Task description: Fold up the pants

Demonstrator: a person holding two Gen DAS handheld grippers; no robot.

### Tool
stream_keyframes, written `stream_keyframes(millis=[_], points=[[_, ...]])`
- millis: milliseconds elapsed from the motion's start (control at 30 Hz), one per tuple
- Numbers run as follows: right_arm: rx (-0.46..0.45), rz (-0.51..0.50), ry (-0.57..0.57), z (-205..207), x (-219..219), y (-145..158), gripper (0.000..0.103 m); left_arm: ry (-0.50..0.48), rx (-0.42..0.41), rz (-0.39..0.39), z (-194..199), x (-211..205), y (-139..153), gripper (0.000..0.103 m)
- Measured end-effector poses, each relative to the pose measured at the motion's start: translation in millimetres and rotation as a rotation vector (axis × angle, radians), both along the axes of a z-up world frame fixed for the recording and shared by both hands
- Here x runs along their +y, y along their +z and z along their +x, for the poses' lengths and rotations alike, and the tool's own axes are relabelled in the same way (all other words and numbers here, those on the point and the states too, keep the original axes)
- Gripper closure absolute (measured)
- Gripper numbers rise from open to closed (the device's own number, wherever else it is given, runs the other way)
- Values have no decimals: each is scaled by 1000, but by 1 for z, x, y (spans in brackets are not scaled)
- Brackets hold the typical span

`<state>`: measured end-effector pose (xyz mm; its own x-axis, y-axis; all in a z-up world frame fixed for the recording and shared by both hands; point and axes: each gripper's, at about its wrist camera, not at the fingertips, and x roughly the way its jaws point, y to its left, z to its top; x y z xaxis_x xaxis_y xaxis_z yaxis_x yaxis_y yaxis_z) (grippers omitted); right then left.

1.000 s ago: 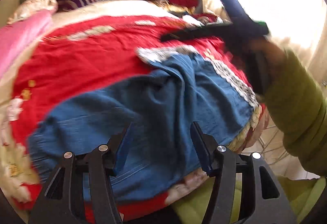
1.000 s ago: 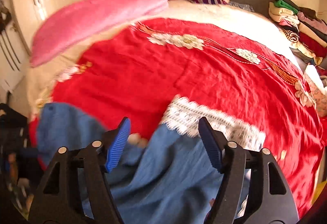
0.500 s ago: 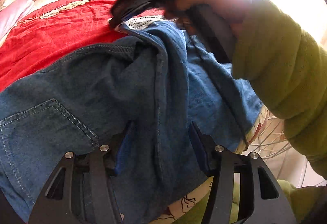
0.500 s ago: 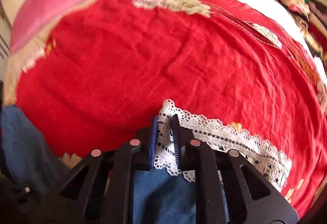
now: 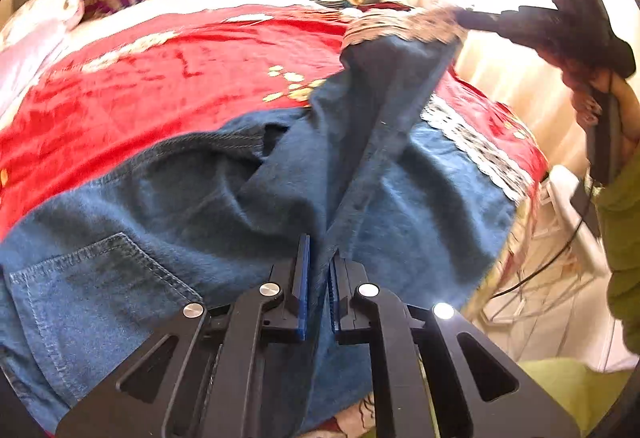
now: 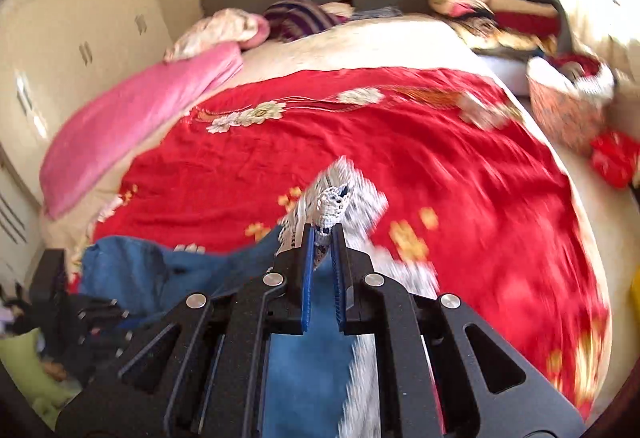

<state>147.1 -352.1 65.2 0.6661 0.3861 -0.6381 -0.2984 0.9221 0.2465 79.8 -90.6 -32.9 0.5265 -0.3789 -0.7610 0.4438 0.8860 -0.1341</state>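
while both tongs pinched the pants (image 5: 168, 198) | left tongs (image 5: 318, 266) on near seam, just closed | right tongs (image 6: 324, 238) on lace hem (image 6: 332, 204) | judged: keep leg taut, lay hem flat on bed (image 6: 460, 166)

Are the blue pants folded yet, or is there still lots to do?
Not yet. Both tools have hold: the left tool pinches a denim ridge of the pants, the right tool lifts the lace hem. The pants are bunched on the red cover; every fold remains.
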Motion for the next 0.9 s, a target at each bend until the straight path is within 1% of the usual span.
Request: stream_keyframes(millis=[100,200,233,367,467,600,733,833,900], points=[[41,2,-31,-34,-18,-14,99,-34,-33,48,-9,-4,5,99],[78,6,-50,-60,-30,-29,99,-63,-40,56,-12,-5,6,99],[113,15,-63,-67,-33,-39,99,-77,-43,69,-16,-6,5,99],[192,10,-90,-86,-39,-74,99,-107,-21,93,-24,-11,-5,99],[232,30,-122,-91,-49,-89,99,-133,-13,107,-31,-17,-11,100],[249,19,-124,-95,-54,-98,99,-159,-12,138,-38,-25,-15,100],[280,15,-128,-95,-53,-115,99,-147,37,141,-32,-22,-28,99],[275,27,-127,-97,-56,-109,100,-134,39,132,-34,-20,-27,99],[247,32,-128,-100,-60,-98,101,-133,19,132,-37,-19,-22,100]])
